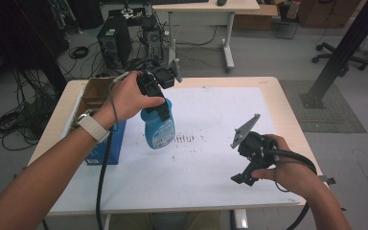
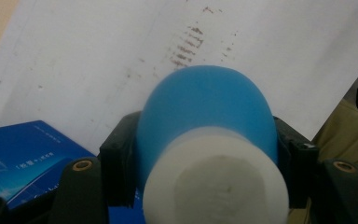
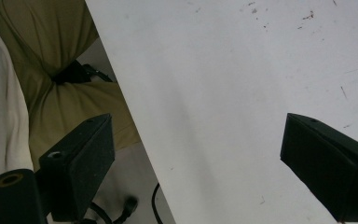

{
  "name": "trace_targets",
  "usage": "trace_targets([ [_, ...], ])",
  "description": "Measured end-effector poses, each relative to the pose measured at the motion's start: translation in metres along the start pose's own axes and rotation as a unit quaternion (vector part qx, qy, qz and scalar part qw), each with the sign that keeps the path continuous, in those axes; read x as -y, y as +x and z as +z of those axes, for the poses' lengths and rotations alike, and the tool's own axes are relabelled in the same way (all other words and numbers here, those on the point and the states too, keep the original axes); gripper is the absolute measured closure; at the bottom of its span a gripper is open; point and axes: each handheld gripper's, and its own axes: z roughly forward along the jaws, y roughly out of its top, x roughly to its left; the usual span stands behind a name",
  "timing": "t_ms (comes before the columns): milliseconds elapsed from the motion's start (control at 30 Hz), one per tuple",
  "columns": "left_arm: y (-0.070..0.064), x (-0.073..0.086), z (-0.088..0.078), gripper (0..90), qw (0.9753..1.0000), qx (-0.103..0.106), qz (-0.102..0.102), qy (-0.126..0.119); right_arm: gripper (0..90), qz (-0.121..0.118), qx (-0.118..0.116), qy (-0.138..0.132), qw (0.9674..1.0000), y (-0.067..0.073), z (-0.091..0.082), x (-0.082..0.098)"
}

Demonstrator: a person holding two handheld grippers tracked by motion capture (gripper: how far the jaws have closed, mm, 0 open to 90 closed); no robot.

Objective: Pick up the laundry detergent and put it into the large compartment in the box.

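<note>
Two grippers are at work over the table (image 1: 268, 96), and only the left gripper (image 1: 159, 96) carries anything: its jaws are clamped on the upper part of a blue bottle (image 1: 159, 127), just below the white cap (image 2: 216, 184), one pad on each side. In the high view the bottle hangs below the jaws, long axis near upright with a slight tilt, its base above the white sheet (image 1: 211, 158) and just beside the blue box (image 1: 106, 143) at the table's left. The stained patch (image 1: 186, 139) lies to the bottle's right, between the two hands. The right gripper (image 1: 249, 160) sits well apart near the front right edge, jaws wide apart and empty, so any setting down falls to the left hand, straight below its grip.
</note>
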Motion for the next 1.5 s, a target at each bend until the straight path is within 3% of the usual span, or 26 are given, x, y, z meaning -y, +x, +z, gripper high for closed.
trace_targets([
  [800,0.004,-0.003,-0.035,37.4,0.9971,-0.012,-0.075,-0.003,10.2,-0.005,0.003,-0.001,1.0000,0.004,-0.004,0.001],
  [1500,0.010,0.002,-0.065,37.4,0.9888,-0.024,-0.147,-0.016,10.2,-0.012,0.003,-0.001,0.9999,0.002,-0.001,-0.005],
])
